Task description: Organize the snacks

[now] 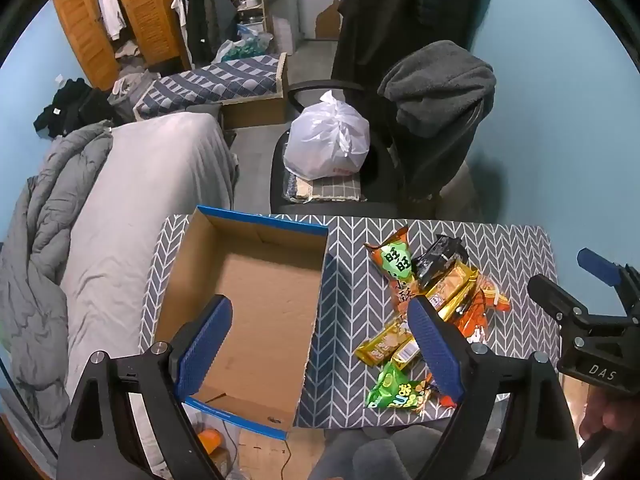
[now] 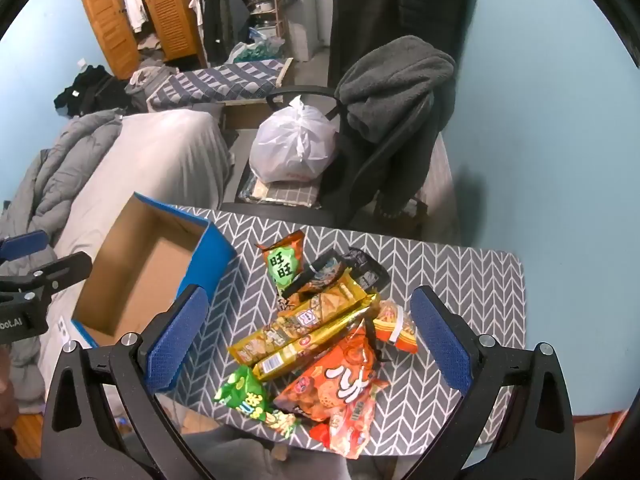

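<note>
An empty blue cardboard box (image 1: 260, 304) sits on the left of the small table; it also shows in the right wrist view (image 2: 148, 276). A pile of snack packets (image 2: 320, 332) lies right of it: two gold bars (image 2: 304, 328), an orange bag (image 2: 340, 384), green bags (image 2: 248, 400) and a black packet (image 2: 360, 268). The pile also shows in the left wrist view (image 1: 432, 304). My left gripper (image 1: 320, 344) is open above the box's right wall. My right gripper (image 2: 308, 340) is open and empty above the pile.
The table has a grey chevron cloth (image 2: 460, 280). Behind it stands an office chair (image 1: 400, 140) with a white plastic bag (image 1: 328, 140) and a grey blanket. A bed (image 1: 140, 200) lies to the left. A blue wall (image 2: 540, 120) is to the right.
</note>
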### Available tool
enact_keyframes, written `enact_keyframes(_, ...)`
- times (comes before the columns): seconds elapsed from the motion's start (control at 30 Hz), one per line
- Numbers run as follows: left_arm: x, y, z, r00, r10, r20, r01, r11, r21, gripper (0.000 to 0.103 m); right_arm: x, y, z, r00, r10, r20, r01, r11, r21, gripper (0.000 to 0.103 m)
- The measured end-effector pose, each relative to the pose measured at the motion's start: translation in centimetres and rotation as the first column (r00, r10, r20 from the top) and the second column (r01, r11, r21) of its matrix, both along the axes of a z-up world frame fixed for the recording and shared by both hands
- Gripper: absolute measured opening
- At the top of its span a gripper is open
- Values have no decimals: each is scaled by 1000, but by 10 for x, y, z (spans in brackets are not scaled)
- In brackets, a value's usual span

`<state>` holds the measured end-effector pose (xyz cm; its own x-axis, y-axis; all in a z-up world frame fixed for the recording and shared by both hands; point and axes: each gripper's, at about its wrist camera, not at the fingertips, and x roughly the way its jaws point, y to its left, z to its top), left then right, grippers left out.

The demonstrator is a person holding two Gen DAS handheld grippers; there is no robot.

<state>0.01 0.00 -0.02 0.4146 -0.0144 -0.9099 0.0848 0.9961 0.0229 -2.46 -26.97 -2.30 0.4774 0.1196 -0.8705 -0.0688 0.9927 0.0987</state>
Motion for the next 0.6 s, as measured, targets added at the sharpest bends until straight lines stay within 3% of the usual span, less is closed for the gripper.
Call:
enact_keyframes(0.23,9,-22,1,1000,-9,-11,10,1000,26,90,0,1,-1,1000,4,-5,-4,1000,-12,100)
enact_keyframes(0.3,5,-9,-2,1000,6,-7,-6,1000,-11,90,0,0,-1,1000,1,-10,-1,1000,-7,100)
enact_keyframes(0.6,0,-7,4,1000,4,26,-3,999,-32,90,-3,0,-3,1000,0,-14,0,1000,-11,100)
